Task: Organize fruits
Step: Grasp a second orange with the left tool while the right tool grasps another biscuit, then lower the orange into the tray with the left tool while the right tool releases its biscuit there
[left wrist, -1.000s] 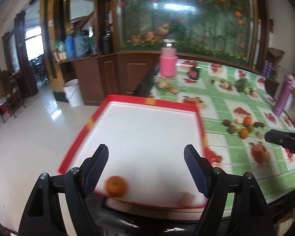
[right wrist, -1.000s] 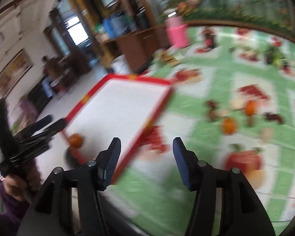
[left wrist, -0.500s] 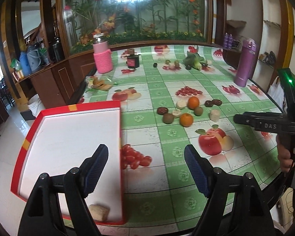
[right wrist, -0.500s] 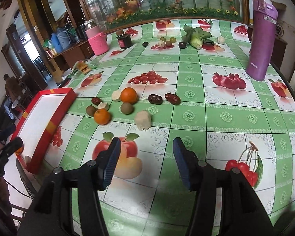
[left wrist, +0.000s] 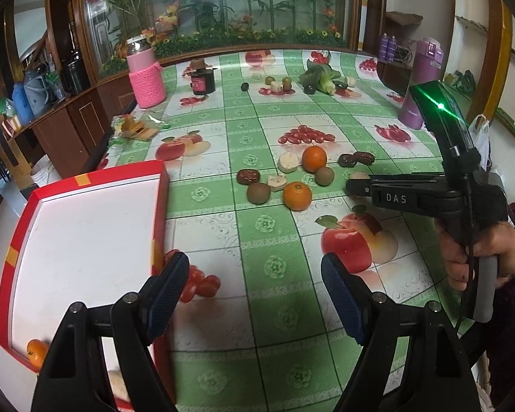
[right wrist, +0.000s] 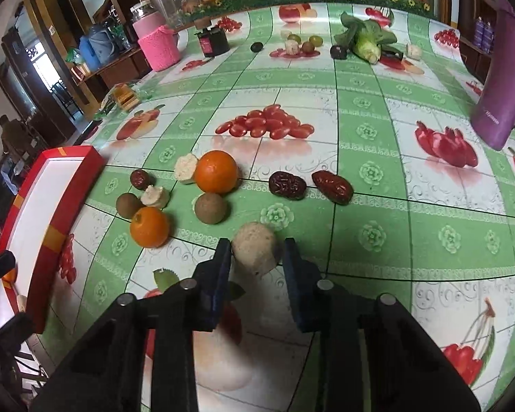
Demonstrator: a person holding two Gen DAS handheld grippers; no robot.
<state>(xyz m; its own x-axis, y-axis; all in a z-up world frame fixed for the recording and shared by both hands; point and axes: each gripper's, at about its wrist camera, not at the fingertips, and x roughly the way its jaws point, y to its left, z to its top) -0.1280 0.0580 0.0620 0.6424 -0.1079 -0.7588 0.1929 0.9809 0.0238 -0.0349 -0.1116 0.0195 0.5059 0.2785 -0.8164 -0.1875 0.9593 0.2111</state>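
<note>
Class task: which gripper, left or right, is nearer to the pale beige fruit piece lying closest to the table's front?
Right. The right gripper has its jaws on either side of the pale beige fruit piece. The left gripper hangs open over the tablecloth beside the red tray, well short of it.

On the table (right wrist: 370,110), the fruit cluster sits mid-surface. The larger orange (right wrist: 216,171) lies at its centre, a kiwi (right wrist: 210,208) just at 6 o'clock of it, two dates (right wrist: 287,185) at 3 o'clock. The smaller orange (right wrist: 149,226) lies at 7 o'clock, near a second kiwi (right wrist: 126,204). The tray (right wrist: 53,237) lies at 9 o'clock of the cluster, along the table's left edge. A pale round fruit (right wrist: 255,253) rests at 5 o'clock, between the right gripper's (right wrist: 255,257) fingers. The cabbage (right wrist: 367,43) sits at the far end, at 1 o'clock.
</note>
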